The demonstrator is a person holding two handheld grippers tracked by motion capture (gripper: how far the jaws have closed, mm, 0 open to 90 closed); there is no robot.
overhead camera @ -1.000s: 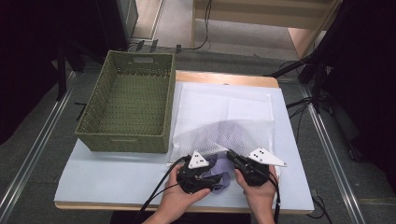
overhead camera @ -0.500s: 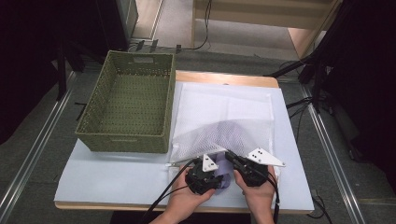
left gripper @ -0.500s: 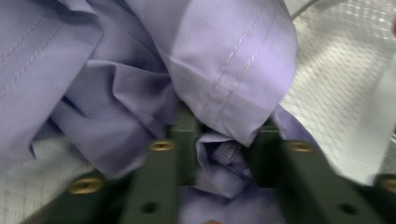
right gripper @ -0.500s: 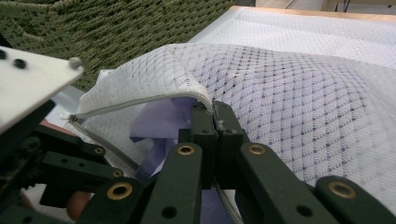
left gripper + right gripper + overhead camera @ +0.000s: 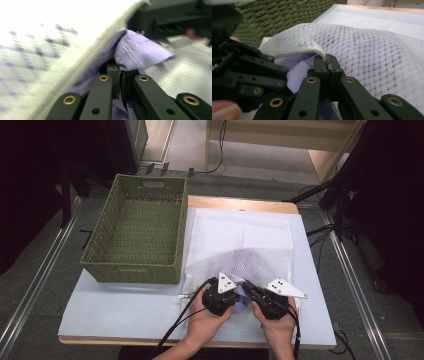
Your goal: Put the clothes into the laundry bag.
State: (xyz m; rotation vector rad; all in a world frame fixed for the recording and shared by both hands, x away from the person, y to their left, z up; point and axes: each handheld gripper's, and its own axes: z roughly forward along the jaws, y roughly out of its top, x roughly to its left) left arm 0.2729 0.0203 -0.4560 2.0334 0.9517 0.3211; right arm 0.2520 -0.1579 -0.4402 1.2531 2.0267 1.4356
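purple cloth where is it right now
In the high view the purple cloth sits at the near, open edge of the white mesh bag, between the left gripper and right gripper, right of the green basket.

In my left gripper view the white mesh bag [image 5: 42,50] is blurred, so I cannot read its weave. Most of the purple cloth [image 5: 140,52] stays hidden inside the bag. The other gripper is cut by the top edge there.
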